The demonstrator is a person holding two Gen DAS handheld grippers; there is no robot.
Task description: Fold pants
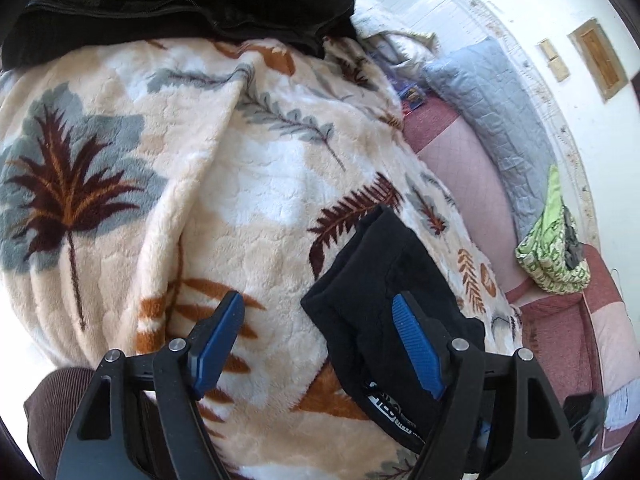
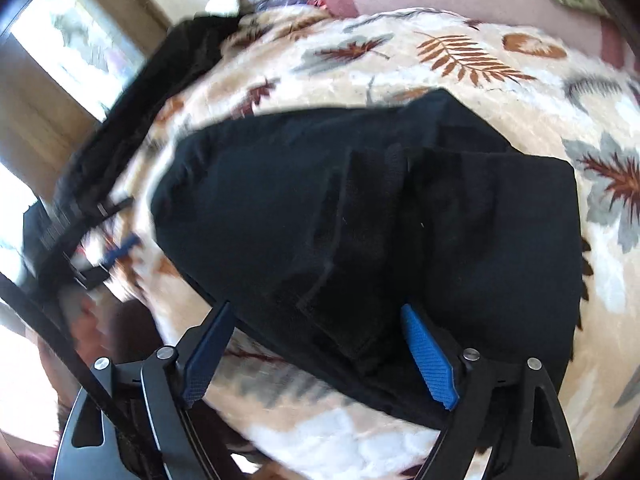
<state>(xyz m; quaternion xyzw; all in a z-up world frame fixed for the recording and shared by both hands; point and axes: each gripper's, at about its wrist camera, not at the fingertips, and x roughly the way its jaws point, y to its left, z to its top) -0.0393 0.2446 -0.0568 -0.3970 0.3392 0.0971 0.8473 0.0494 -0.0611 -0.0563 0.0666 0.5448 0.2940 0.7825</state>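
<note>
On the bed, a cream plush blanket (image 1: 248,184) printed with rust, maroon and grey leaves covers most of both views. A pink-and-maroon quilted bedspread (image 1: 472,184) shows past its far edge in the left wrist view, with a grey-blue quilted pillow (image 1: 492,100) lying on it near the white wall. The black pants (image 2: 360,216) lie folded into a thick, compact bundle on the blanket; in the right wrist view they fill the centre, and in the left wrist view the same bundle (image 1: 384,292) sits at lower right. A second black garment (image 1: 168,4) lies across the blanket's far edge, well apart from the pants. A crumpled green-and-white printed bag (image 1: 552,244) rests on the bedspread near the pillow.

The right tongs (image 2: 316,312) stand wide open just above the near edge of the pants, one blue pad over the black cloth and the other over the blanket, gripping nothing. The left tongs (image 1: 318,304) are also spread wide and hold nothing; the right-hand pad overlaps the pants bundle and the other hangs over bare blanket.
</note>
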